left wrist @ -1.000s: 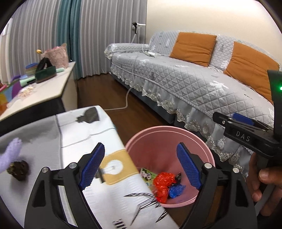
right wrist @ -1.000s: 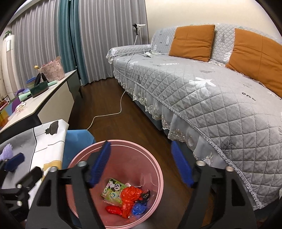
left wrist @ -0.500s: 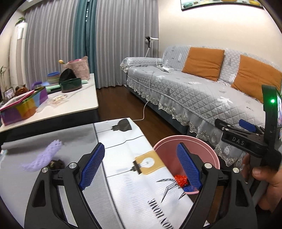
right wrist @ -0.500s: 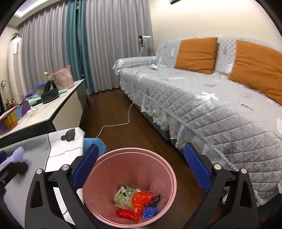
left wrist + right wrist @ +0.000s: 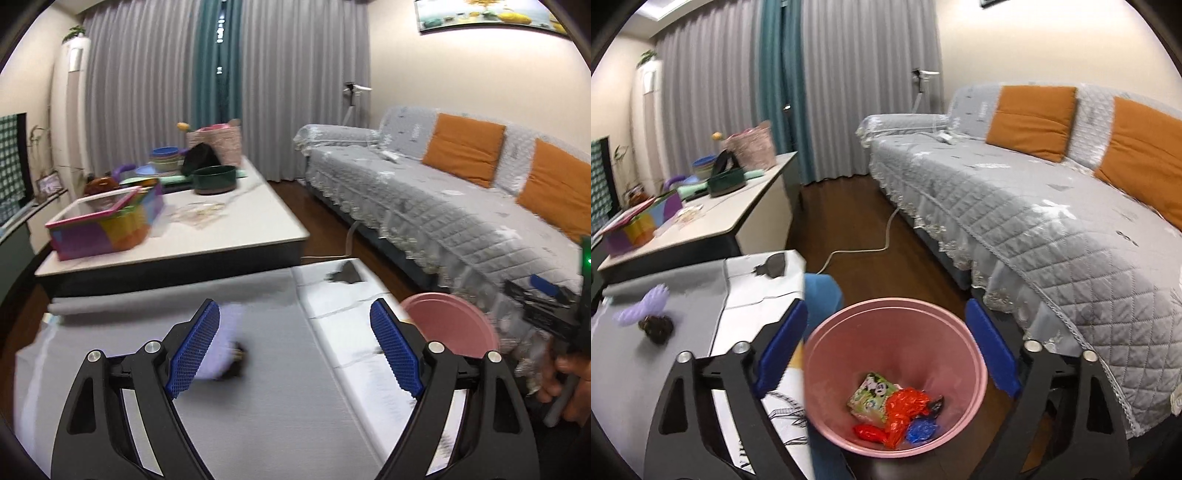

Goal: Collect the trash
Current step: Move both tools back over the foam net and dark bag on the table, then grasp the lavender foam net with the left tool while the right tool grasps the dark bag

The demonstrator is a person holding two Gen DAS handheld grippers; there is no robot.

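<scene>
A pink bin [image 5: 849, 314] stands on the floor beside the low table, holding a red wrapper [image 5: 905, 406], a green panda packet [image 5: 871, 395] and a blue wrapper [image 5: 921, 430]. My right gripper [image 5: 886, 310] hangs over the bin; its jaws are closing with nothing between them. On the grey tablecloth [image 5: 277, 406] lie a lilac piece [image 5: 225, 347] and a dark brown lump [image 5: 238, 360], blurred, just inside the left finger of my open, empty left gripper [image 5: 294, 314]. The right wrist view shows the same lilac piece [image 5: 642, 308] and lump [image 5: 657, 325]. The bin [image 5: 450, 325] sits right of the table.
A grey quilted sofa [image 5: 1015, 206] with orange cushions runs along the right. Behind the table is a white coffee table [image 5: 221, 236] with a colourful box, bowls and a basket. A white cable [image 5: 857, 251] lies on the wood floor. Something blue [image 5: 822, 295] sits beside the bin.
The left gripper swung left and up, from over the bin to over the tablecloth near the lilac piece. The right gripper rose slightly over the bin; its jaws widened, then narrowed a little.
</scene>
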